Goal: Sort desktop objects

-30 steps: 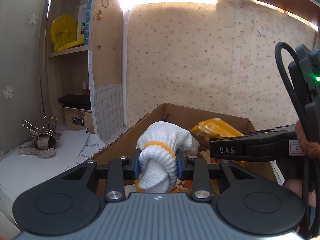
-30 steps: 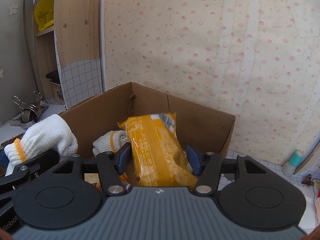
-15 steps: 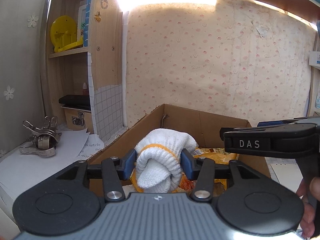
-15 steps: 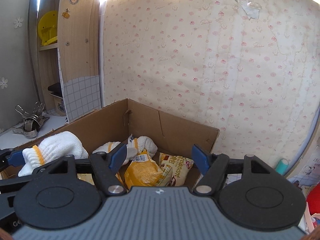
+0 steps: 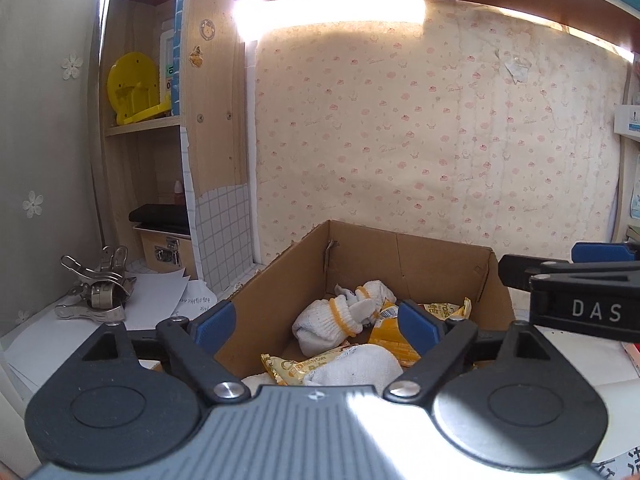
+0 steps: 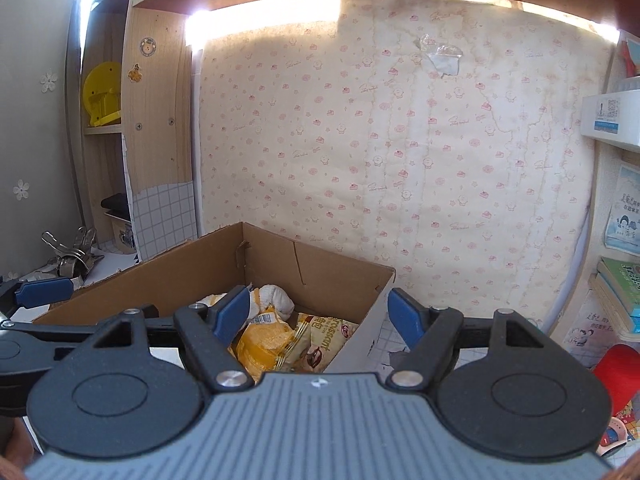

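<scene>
We count three white gloves with orange cuffs (image 5: 334,322) and about three yellow snack packets (image 6: 266,342) in the cardboard box (image 5: 408,258); one packet reads "croissant". Our left gripper (image 5: 316,326) is spread wide and empty, having let go the glove it pinched a second ago. Our right gripper (image 6: 320,314), marked "DAS", is also wide, its yellow packet now dropped inside.
</scene>
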`<action>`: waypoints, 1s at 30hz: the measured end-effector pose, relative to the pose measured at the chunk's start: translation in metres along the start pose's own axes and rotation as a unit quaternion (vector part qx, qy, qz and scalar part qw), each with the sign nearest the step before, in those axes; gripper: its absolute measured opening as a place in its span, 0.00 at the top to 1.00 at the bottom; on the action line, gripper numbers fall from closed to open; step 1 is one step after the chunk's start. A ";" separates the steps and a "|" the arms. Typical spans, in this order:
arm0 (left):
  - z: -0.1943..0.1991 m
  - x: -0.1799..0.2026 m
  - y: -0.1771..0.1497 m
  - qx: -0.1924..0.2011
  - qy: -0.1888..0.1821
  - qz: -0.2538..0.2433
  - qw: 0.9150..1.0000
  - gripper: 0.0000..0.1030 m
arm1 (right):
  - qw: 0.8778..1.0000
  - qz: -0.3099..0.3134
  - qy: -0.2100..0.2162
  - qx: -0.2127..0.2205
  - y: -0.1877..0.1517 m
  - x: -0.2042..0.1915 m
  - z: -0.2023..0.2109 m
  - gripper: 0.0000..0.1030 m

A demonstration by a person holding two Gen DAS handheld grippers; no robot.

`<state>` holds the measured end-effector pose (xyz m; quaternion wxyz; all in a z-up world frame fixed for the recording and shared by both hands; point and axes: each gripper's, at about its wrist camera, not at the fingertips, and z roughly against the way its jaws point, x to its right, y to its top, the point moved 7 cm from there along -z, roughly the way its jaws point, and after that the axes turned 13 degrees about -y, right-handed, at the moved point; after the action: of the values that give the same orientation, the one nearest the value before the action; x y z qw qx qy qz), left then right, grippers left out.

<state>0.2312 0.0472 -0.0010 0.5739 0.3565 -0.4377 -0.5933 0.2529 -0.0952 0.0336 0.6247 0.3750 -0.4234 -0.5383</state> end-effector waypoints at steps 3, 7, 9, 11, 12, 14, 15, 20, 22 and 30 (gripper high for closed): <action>0.006 0.004 0.001 0.004 0.000 -0.001 1.000 0.06 | 1.000 -0.002 -0.006 0.004 -0.003 0.008 0.011 0.28; 0.016 0.012 0.003 0.009 -0.006 -0.002 1.000 0.05 | 1.000 -0.016 -0.015 0.011 -0.011 0.025 0.029 0.27; 0.021 0.017 0.002 0.011 -0.008 -0.006 1.000 0.04 | 1.000 -0.018 -0.021 0.011 -0.016 0.032 0.037 0.26; 0.025 0.022 0.000 0.007 -0.009 -0.008 1.000 0.03 | 0.999 -0.022 -0.029 0.013 -0.024 0.040 0.048 0.25; 0.027 0.024 -0.001 0.005 -0.009 -0.008 1.000 0.03 | 0.999 -0.025 -0.031 0.013 -0.027 0.044 0.052 0.24; 0.032 0.030 -0.004 0.002 -0.011 -0.012 1.000 0.03 | 0.999 -0.034 -0.036 0.012 -0.035 0.052 0.062 0.24; 0.033 0.032 -0.006 -0.001 -0.011 -0.014 1.000 0.03 | 0.999 -0.036 -0.039 0.013 -0.039 0.055 0.067 0.24; 0.048 0.049 -0.016 -0.003 -0.007 -0.040 0.999 0.03 | 0.998 -0.040 -0.055 0.014 -0.054 0.067 0.087 0.24; 0.054 0.054 -0.019 -0.003 -0.016 -0.042 0.999 0.01 | 0.998 -0.045 -0.050 0.010 -0.061 0.070 0.093 0.24; 0.070 0.069 -0.023 -0.004 -0.041 -0.044 0.998 0.00 | 0.997 -0.055 -0.055 0.011 -0.073 0.079 0.110 0.24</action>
<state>0.1519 -0.0150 0.0083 0.5304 0.3487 -0.4424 -0.6335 0.1296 -0.1849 0.0155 0.5659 0.3741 -0.4422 -0.5867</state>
